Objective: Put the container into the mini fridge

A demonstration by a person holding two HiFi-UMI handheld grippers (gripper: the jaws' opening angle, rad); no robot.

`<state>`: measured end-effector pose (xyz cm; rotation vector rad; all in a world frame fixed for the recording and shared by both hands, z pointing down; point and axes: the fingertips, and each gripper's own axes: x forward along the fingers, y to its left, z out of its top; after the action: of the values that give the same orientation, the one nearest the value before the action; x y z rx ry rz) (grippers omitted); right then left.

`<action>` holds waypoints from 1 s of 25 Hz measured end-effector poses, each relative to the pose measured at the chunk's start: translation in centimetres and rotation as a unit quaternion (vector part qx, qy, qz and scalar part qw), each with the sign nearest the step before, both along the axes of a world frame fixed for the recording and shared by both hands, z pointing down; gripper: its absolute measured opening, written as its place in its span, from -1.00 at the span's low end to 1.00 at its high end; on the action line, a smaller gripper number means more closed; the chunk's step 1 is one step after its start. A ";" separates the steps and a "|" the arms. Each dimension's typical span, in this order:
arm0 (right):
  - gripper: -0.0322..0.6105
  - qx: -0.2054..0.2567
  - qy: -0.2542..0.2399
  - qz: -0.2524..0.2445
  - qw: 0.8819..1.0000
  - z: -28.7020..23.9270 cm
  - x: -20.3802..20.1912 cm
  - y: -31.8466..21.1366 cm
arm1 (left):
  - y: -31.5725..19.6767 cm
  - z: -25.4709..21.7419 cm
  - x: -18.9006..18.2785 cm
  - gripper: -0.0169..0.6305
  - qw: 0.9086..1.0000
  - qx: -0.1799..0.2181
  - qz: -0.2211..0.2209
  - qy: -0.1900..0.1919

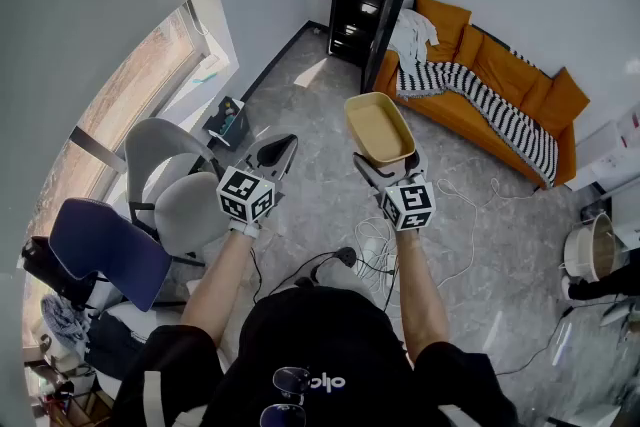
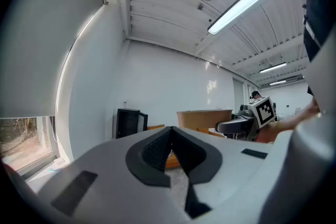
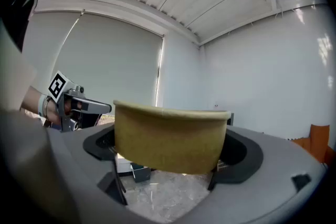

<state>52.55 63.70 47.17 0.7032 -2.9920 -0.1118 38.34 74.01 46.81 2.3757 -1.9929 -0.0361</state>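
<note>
A tan, open-topped container (image 1: 378, 127) sits level between the jaws of my right gripper (image 1: 390, 160), which is shut on its wide sides; the right gripper view shows its wall (image 3: 169, 136) filling the gap between the pads. To its left my left gripper (image 1: 282, 150) is held level, shut and empty, its tips meeting (image 2: 170, 139). The black mini fridge (image 1: 365, 0) stands against the far wall with its door open, well ahead of both grippers. The left gripper view also shows the fridge (image 2: 128, 123) and the container (image 2: 205, 119).
An orange sofa (image 1: 500, 85) with a striped blanket stands right of the fridge. A grey chair (image 1: 185, 190) and a blue chair (image 1: 105, 250) are at my left by the window. Cables (image 1: 370, 250) lie on the floor below the grippers. A white pot (image 1: 590, 250) stands far right.
</note>
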 end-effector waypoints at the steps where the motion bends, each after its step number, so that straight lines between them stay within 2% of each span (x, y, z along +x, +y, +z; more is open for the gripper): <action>1: 0.82 0.000 0.001 0.000 1.000 0.0 0.0 -0.1 | -0.1 -0.1 0.0 -0.92 1.000 0.001 0.000 0.000; 16: 0.83 -0.002 0.003 -0.001 1.000 0.2 -1.0 -0.2 | 0.2 0.1 -0.9 -0.92 1.000 -0.002 0.000 0.001; 25: 0.83 0.000 0.001 -0.018 1.000 0.6 -4.5 -3.6 | -2.9 1.8 -3.7 -0.92 1.000 -0.013 -0.012 0.007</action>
<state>48.01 60.08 47.73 0.6486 -3.0038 -0.1141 34.64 71.15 48.65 2.3289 -2.0032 -0.0271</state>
